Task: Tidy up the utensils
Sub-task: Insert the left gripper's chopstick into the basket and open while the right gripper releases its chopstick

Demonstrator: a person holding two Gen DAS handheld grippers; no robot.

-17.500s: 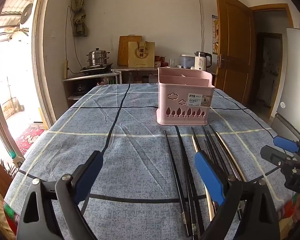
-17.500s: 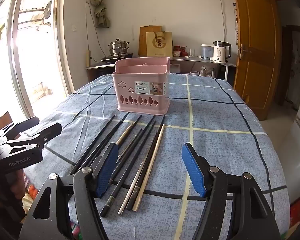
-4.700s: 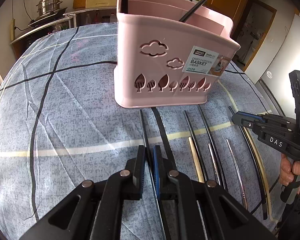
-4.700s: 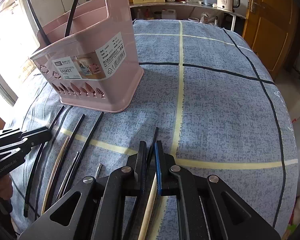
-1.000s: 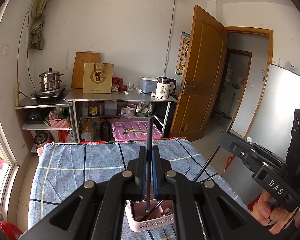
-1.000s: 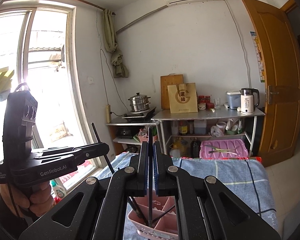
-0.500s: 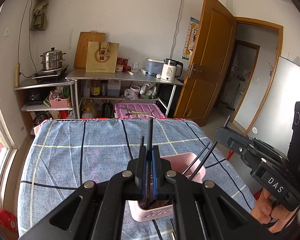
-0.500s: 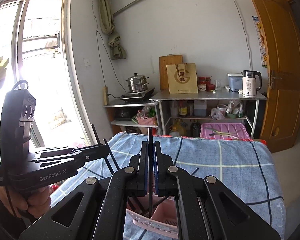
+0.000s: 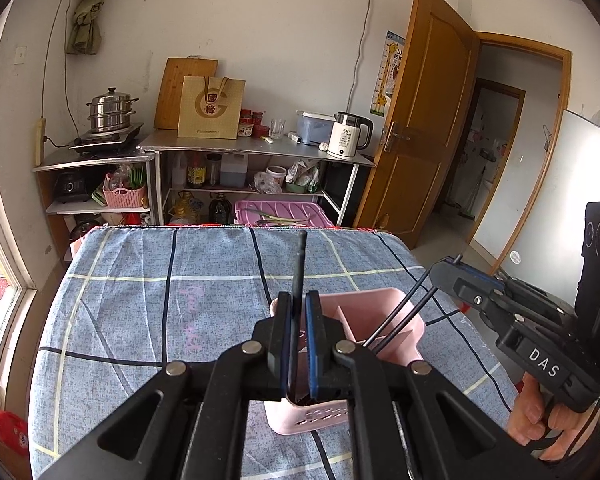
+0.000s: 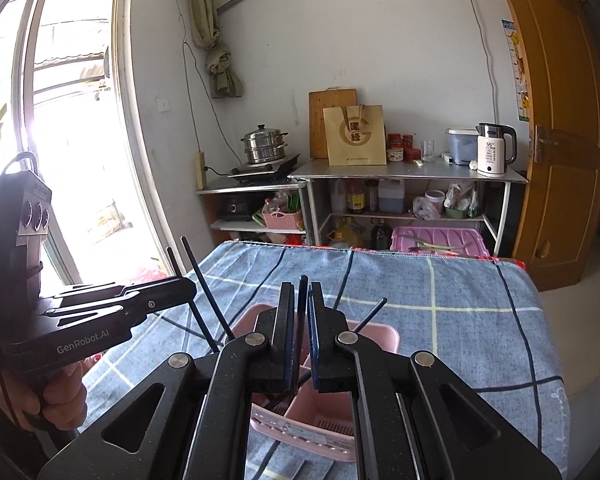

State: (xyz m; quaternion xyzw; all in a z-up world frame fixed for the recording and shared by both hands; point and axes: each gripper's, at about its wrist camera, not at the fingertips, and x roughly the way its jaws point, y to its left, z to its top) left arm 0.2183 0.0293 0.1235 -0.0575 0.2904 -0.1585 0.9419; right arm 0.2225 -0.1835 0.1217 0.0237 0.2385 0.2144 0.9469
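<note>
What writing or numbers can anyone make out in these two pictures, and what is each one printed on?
"DAS": on the right gripper, seen from the left camera.
"GenRobot.AI": on the left gripper, seen from the right camera.
"國緣" inside a big G: paper bag.
"55": kettle.
Giraffe wall chart and pink basket label: too small or hidden.

Leaning chopsticks (image 10: 204,292) crowd the pink basket (image 9: 410,340) mouth; blue tablecloth (image 9: 140,300) beyond lies open.
</note>
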